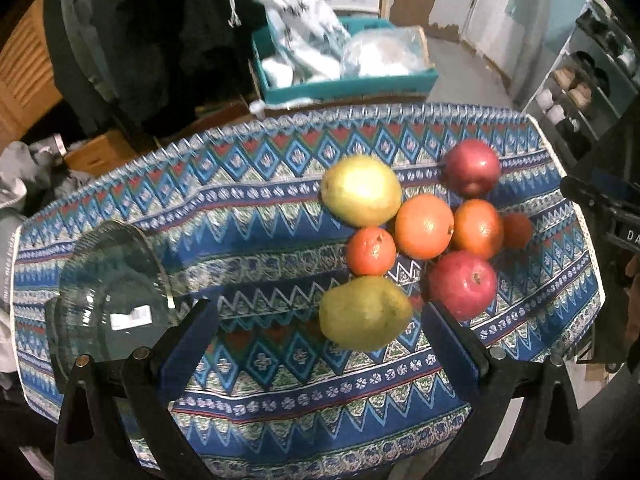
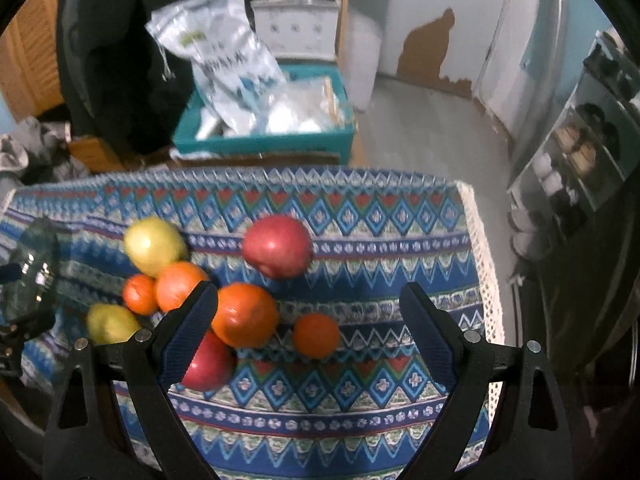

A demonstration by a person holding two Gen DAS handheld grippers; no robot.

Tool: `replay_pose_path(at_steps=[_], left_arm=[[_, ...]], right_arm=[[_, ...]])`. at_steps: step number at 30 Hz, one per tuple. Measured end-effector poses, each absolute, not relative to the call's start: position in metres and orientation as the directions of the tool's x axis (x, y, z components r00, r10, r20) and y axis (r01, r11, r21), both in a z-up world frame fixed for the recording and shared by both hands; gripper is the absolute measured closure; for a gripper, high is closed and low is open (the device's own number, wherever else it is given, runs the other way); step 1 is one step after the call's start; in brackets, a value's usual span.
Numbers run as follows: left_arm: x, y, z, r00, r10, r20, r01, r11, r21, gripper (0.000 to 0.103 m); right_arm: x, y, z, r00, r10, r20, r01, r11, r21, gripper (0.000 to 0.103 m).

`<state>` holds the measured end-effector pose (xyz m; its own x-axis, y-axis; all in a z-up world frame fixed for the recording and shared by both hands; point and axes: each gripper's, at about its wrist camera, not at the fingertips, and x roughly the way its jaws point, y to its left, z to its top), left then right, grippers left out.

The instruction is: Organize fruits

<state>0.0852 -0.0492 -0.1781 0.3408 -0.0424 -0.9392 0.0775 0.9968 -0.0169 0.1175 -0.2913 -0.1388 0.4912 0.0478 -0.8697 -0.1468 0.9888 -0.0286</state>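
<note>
Eight fruits sit clustered on the right half of a worktop under a patterned cloth (image 1: 248, 208): two pears (image 1: 362, 190) (image 1: 364, 312), two apples (image 1: 472, 168) (image 1: 464, 284) and four oranges (image 1: 424, 226), most touching. A glass bowl (image 1: 112, 292) stands well apart on the left. The left gripper (image 1: 320, 332) hovers with jaws wide on either side of the near pear. The right gripper (image 2: 310, 320) also has jaws wide, empty, above two oranges. Beyond the worktop a teal box (image 2: 260, 140) holds plastic bags; shelves (image 2: 580, 148) stand to the right.
</note>
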Motion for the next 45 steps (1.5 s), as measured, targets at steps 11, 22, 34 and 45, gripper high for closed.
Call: replay_pose_path(at_steps=[11,22,34,45], left_arm=[[0.099,-0.067,-0.228,0.254,-0.037,-0.967,0.082,0.997,-0.017,0.001],[0.113,-0.082,-0.266,0.179,-0.076,-0.981,0.067,0.996,-0.065,0.001],[0.116,-0.092,-0.286,0.143,-0.096,-0.985,0.091,0.992,-0.083,0.010],[0.107,-0.090,-0.282,0.169,-0.139,-0.976,0.115,0.986,-0.120,0.019]], right_arm=[[0.129,-0.301,-0.193,0.376,0.029,-0.926,-0.162,0.986,-0.035,0.013],[0.135,-0.311,-0.230,0.295,0.026,-0.955,-0.169,0.985,-0.025,0.013],[0.142,-0.312,-0.262,0.234,0.037,-0.972,-0.186,0.983,-0.007,0.026],[0.141,-0.307,-0.274,0.245,0.069,-0.967,-0.205,0.979,0.018,0.057]])
